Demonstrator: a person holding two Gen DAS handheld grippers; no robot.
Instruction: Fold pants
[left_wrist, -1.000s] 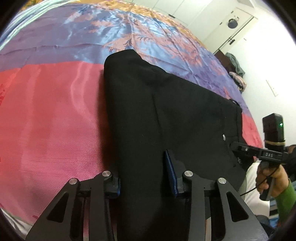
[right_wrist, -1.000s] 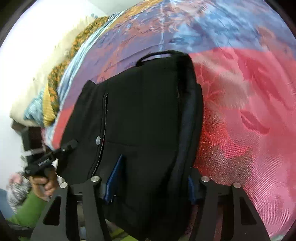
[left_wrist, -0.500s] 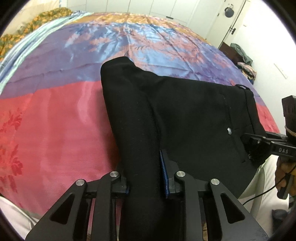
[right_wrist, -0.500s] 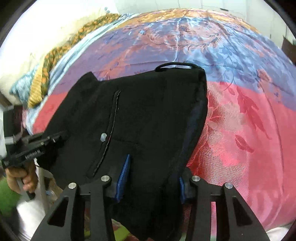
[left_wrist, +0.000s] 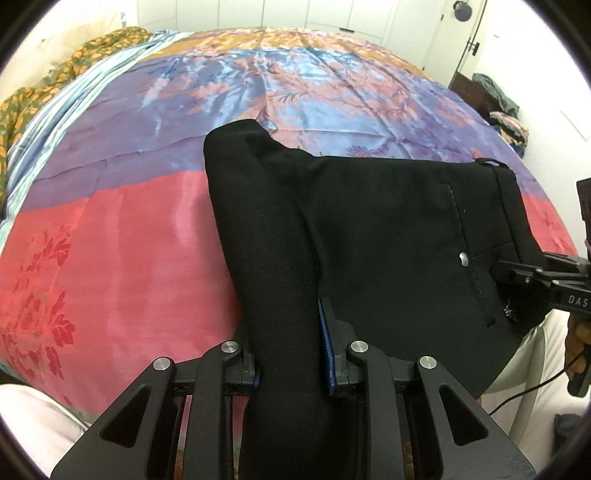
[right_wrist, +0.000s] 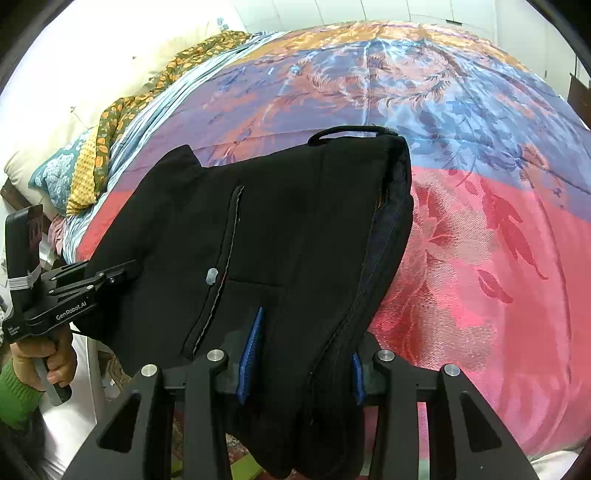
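Black pants (left_wrist: 369, 236) lie folded on a bedspread, near its front edge, partly lifted. My left gripper (left_wrist: 290, 354) is shut on the thick folded leg end of the pants. My right gripper (right_wrist: 301, 354) is shut on the waistband end of the pants (right_wrist: 288, 229); a belt loop (right_wrist: 347, 132) sticks up at the far edge. A silver button (left_wrist: 463, 258) and pocket seam show on top. The right gripper (left_wrist: 517, 271) shows at the right edge of the left wrist view. The left gripper (right_wrist: 110, 275) shows at the left of the right wrist view.
The bedspread (left_wrist: 110, 258) is shiny red near me, then purple, blue and orange further off. Pillows and a patterned blanket (right_wrist: 92, 147) lie at the left. White cupboards and a door (left_wrist: 480, 33) stand beyond the bed. A pile of clothes (left_wrist: 506, 118) sits at the right.
Both grippers have risen and pulled back, and the pants have lifted with them. More of the bed and room shows. Both grips are unchanged.
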